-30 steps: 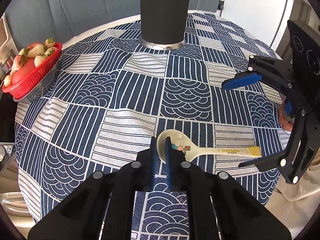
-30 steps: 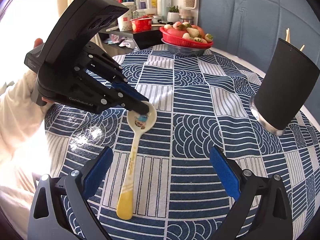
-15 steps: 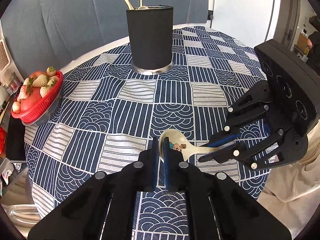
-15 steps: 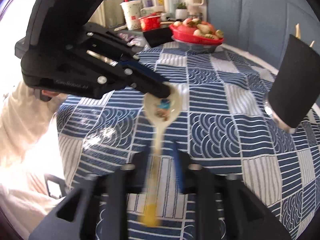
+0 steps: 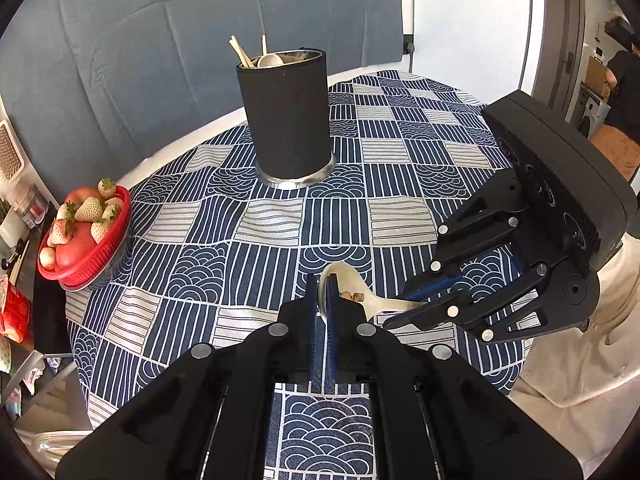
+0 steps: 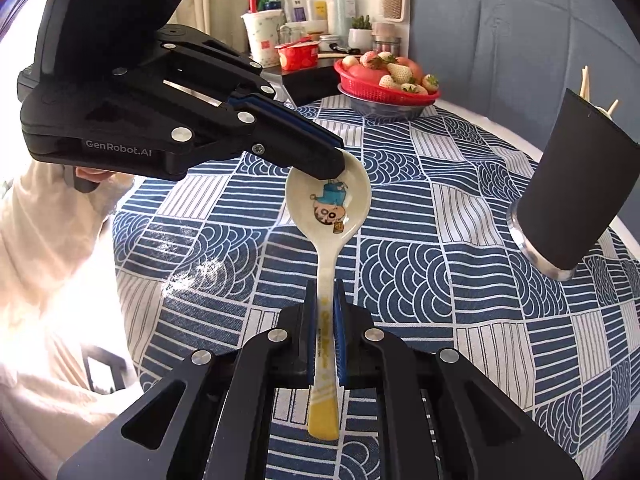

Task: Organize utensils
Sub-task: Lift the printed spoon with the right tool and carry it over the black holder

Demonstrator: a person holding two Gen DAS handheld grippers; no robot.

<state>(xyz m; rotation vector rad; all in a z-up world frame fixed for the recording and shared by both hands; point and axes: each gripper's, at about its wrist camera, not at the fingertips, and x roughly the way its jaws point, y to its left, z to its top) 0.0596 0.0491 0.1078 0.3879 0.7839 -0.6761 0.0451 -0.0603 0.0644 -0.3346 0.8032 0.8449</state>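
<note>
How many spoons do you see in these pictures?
2. One spoon is held above the table by both claws, left claw and right claw. Another stands in the black holder; more may hide inside.

Blue padded wall [image 5: 120,40] behind table w/ patterned cloth [image 5: 400,152]; bright daylight.

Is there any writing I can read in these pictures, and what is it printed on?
"GenRobot.AI": white letters on the side of the left hand-held gripper.
Spoon handle: yellow lettering with a smaller dark line below it, both too blurred to read.
Red tub and white cup on the shelf behind: printed marks, too small to read.
Bottles on that shelf: labels unreadable.
</note>
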